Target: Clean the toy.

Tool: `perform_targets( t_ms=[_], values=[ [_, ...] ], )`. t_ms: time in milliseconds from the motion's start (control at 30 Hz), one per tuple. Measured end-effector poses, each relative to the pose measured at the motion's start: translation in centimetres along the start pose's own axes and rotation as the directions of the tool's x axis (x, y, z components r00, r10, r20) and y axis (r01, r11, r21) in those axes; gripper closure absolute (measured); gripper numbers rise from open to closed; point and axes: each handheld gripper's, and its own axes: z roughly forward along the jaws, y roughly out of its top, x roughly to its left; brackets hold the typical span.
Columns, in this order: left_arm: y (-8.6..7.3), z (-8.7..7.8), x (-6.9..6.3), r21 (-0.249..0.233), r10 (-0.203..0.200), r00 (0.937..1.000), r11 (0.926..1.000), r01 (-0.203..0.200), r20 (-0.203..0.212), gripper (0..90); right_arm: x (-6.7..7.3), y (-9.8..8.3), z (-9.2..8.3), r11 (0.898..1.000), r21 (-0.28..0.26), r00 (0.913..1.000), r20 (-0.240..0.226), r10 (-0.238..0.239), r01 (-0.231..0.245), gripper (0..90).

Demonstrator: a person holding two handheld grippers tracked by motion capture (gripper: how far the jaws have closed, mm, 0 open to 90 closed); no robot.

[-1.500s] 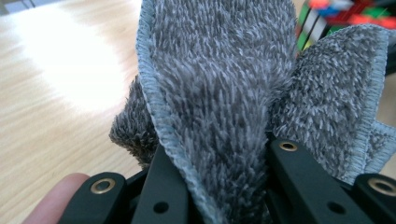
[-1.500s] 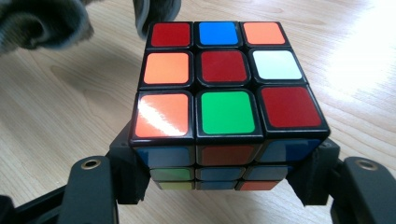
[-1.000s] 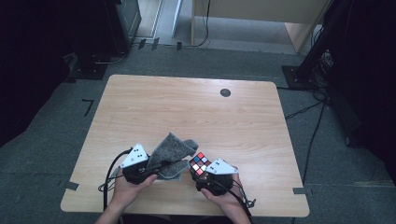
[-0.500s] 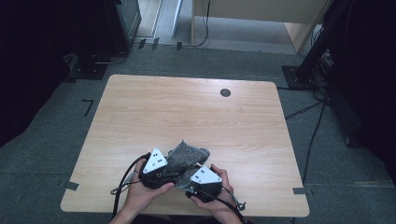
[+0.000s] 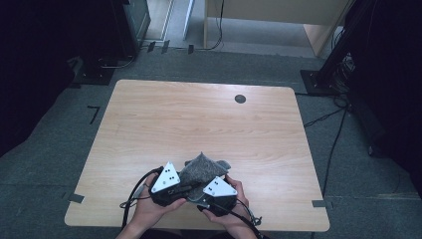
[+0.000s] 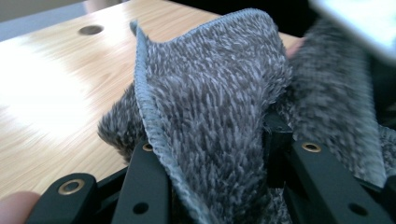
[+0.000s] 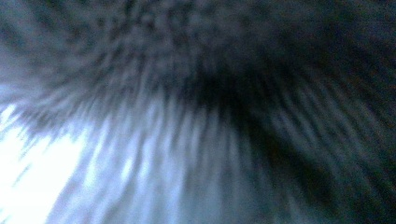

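Grey fuzzy cloth (image 5: 201, 168) bunched at the tabletop's (image 5: 199, 119) near edge, between both tongs. Left tongs (image 6: 212, 149) just closed further, clamped on a cloth fold. Right tongs (image 5: 209, 191) buried in cloth; grip can't be told.

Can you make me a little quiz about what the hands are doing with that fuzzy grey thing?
1. What colour is the fuzzy cloth?
2. True or false: the cloth lies between the left gripper's fingers.
3. What small dark round thing sits at the table's far side?

Key:
1. Grey.
2. True.
3. A round hole.
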Motion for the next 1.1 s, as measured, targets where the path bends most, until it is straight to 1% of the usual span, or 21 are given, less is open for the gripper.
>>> perform_targets(
  t_ms=[67,200,267,300,333,367,433,467,567,600,633,667,700,733,800,867,933,967,1000,1033,1100],
  values=[
    [-0.3,-0.3,1.2,0.009,-0.055,0.998,0.9984,0.056,-0.029,64.6,0.0,-0.1,0.1,1.0,0.003,1.0,0.001,0.002,-0.002,34.6],
    [-0.3,-0.6,1.6,0.007,-0.077,0.9953,0.997,0.077,-0.059,65.1,0.0,-0.1,0.2,1.0,0.001,1.0,0.002,0.003,-0.004,34.6],
    [-0.1,-0.7,0.9,-0.011,-0.052,0.9981,0.9986,0.052,-0.032,63.2,0.0,0.0,0.2,1.0,-0.008,0.9999,-0.007,0.015,-0.015,34.6],
    [0.1,-0.4,-0.3,-0.01,0.012,0.9995,0.9999,-0.013,-0.028,61.0,0.0,0.1,0.1,1.0,-0.019,0.9998,-0.009,0.016,-0.016,34.6],
    [0.1,-0.4,-0.3,-0.01,0.012,0.9995,0.9999,-0.013,-0.028,58.5,0.0,0.1,0.1,1.0,-0.019,0.9998,-0.009,0.016,-0.016,34.6],
    [0.2,-0.3,-0.8,-0.005,0.042,0.9971,0.9991,-0.043,-0.063,57.5,0.1,0.2,0.0,1.0,-0.019,0.9999,0.003,0.01,-0.01,34.6],
    [0.2,-0.2,-0.6,0.003,0.026,0.9957,0.9997,-0.026,-0.089,56.1,0.1,0.1,0.0,1.0,-0.018,0.9999,0.007,0.011,-0.011,34.6],
    [0.0,-0.2,0.3,0.009,-0.021,0.9923,0.9997,0.023,-0.122,54.1,0.0,0.1,-0.1,1.0,-0.014,0.9998,0.012,0.013,-0.013,34.6],
    [-0.1,-0.4,0.7,0.012,-0.038,0.9873,0.9991,0.04,-0.154,53.9,0.1,0.0,0.0,1.0,-0.009,0.9998,0.019,0.002,-0.001,34.6],
    [0.0,-0.5,0.2,0.002,0.002,0.9879,1.0,-0.001,-0.155,53.7,0.2,0.0,0.0,1.0,-0.014,0.9999,0.011,0.004,-0.004,34.6],
    [0.0,-0.5,0.2,0.002,0.002,0.9879,1.0,-0.001,-0.155,51.8,0.2,0.0,0.0,1.0,-0.014,0.9999,0.011,0.004,-0.004,34.6],
    [0.1,-0.4,-0.6,-0.001,0.053,0.9874,0.9985,-0.054,-0.149,51.8,0.2,0.0,0.0,1.0,-0.017,0.9999,0.009,0.005,-0.004,34.6],
    [0.1,-0.1,-1.6,0.004,0.125,0.973,0.992,-0.126,-0.194,48.5,0.3,0.1,-0.1,1.0,-0.021,0.9999,0.007,0.008,-0.008,34.6],
    [0.1,-0.1,-1.6,0.004,0.125,0.973,0.992,-0.126,-0.194,46.8,0.3,0.1,-0.1,1.0,-0.021,0.9999,0.007,0.008,-0.008,34.6],
    [0.1,0.1,-1.4,0.009,0.113,0.9687,0.9934,-0.114,-0.221,46.2,0.2,0.1,-0.1,1.0,-0.016,0.9998,0.019,0.003,-0.002,34.6],
    [0.0,0.0,-0.4,0.015,0.062,0.9666,0.9981,-0.06,-0.249,46.7,0.1,0.1,-0.2,1.0,-0.011,0.9998,0.022,0.003,-0.003,34.6],
    [-0.5,-0.2,0.6,0.067,0.05,0.9498,0.9972,-0.031,-0.309,55.3,0.1,0.0,-0.2,1.0,-0.024,0.9999,0.012,0.007,-0.007,34.6],
    [-0.5,-0.2,0.6,0.067,0.05,0.9498,0.9972,-0.031,-0.309,56.0,0.1,0.0,-0.2,1.0,-0.024,0.9999,0.012,0.007,-0.007,34.6],
    [-0.6,-0.3,0.7,0.046,0.033,0.9589,0.9987,-0.02,-0.282,56.9,0.0,0.2,-0.4,0.999,-0.047,0.9998,0.0,0.02,-0.02,34.6],
    [-0.5,-0.5,0.4,0.02,0.027,0.9625,0.9996,-0.022,-0.27,57.2,-0.1,0.3,-0.4,0.999,-0.048,0.9999,0.003,0.015,-0.015,34.6],
    [-0.2,-0.7,0.1,-0.019,0.016,0.9652,0.9996,-0.022,-0.261,56.9,-0.2,0.2,-0.4,0.999,-0.043,0.9997,0.002,0.023,-0.023,34.6]
  ],
)
